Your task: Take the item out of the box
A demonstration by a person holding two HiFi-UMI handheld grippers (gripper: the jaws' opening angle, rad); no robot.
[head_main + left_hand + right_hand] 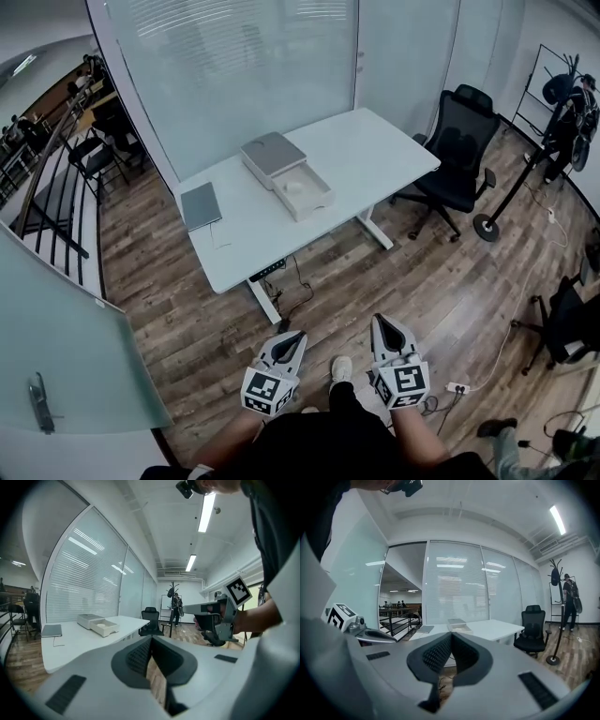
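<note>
A box with a grey lid part and an open white tray sits on the white desk. A small white item lies in the tray. My left gripper and right gripper are both shut and empty. They are held low near the person's body over the wood floor, far short of the desk. The box shows small at the left of the left gripper view, beyond the shut left gripper. In the right gripper view the box lies straight beyond the shut right gripper.
A grey notebook lies on the desk's left end. A black office chair stands right of the desk, with a coat stand and a person beyond. Glass walls run behind the desk. Cables and a power strip lie on the floor.
</note>
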